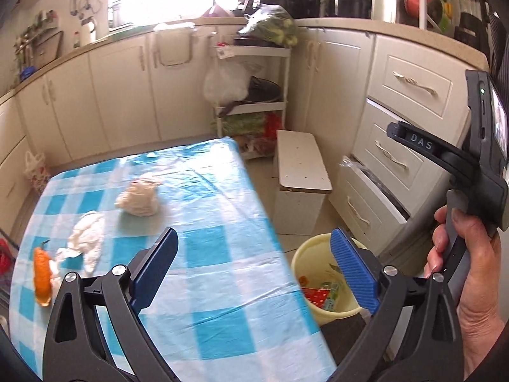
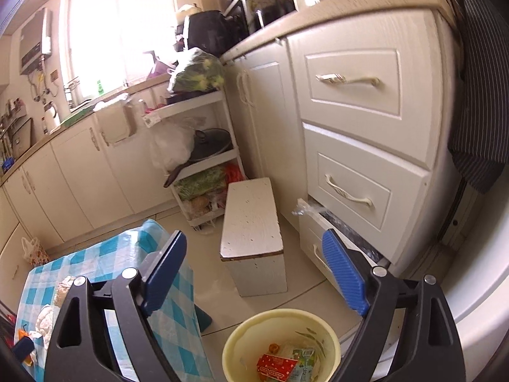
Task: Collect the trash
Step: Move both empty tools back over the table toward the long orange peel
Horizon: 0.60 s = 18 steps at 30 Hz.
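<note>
On checked cloth point(image 1: 222, 248): orange peel point(image 1: 42, 275) long axis runs away, crumpled tissues point(image 1: 87, 238) | round yellow bin point(image 2: 280, 343) holds wrappers | left gripper point(image 1: 254, 267), right gripper point(image 2: 257, 281): jaws apart, empty

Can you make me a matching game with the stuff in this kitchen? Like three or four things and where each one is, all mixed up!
Things:
1. orange peel
2. red packet
3. dark pan
4. white stool

Places:
A. inside the yellow bin
B. on the floor between the shelf cart and the drawers
C. on the checked tablecloth
D. on the middle shelf of the shelf cart

Pairs: 1-C, 2-A, 3-D, 4-B
</note>
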Each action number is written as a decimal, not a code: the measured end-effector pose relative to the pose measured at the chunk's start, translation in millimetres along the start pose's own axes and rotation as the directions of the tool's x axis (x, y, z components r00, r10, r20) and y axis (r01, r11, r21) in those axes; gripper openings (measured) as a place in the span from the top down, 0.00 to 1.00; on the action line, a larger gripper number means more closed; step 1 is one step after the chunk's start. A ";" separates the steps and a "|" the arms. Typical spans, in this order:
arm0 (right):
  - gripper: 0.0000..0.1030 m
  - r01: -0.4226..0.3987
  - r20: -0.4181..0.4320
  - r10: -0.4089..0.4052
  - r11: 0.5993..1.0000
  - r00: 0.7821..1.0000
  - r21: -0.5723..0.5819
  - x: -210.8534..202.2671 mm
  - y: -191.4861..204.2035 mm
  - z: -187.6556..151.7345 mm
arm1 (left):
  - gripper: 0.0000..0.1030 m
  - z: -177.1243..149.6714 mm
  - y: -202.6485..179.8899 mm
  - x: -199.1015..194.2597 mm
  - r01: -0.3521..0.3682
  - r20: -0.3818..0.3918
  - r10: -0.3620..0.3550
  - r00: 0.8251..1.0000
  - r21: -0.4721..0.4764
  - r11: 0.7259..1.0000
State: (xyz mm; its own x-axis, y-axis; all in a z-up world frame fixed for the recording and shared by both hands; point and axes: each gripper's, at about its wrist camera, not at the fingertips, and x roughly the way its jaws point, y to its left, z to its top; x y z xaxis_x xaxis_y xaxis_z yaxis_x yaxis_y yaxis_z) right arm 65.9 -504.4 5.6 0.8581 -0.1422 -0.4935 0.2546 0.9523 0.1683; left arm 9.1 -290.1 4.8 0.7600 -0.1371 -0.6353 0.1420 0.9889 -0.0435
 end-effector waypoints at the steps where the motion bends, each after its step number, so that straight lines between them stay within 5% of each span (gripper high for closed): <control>1: 0.17 -0.006 0.012 0.007 1.000 1.000 -0.015 -3.6 6.2 0.2 | 0.09 0.0 9.5 -5.7 -0.011 0.006 0.011 1.000 -0.010 1.000; 18: 0.15 -0.163 0.073 0.176 0.974 0.982 -0.155 -41.8 95.1 -4.1 | 0.08 -7.8 78.1 -60.1 -0.088 0.062 0.093 0.994 -0.080 0.993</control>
State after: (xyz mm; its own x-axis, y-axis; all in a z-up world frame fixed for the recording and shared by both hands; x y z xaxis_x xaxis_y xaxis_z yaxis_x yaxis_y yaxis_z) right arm 52.4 -406.8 38.8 0.9198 0.0077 -0.3923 0.0393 0.9930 0.1117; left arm -30.4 -204.3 33.6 0.8076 -0.0475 -0.5878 0.0230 0.9985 -0.0490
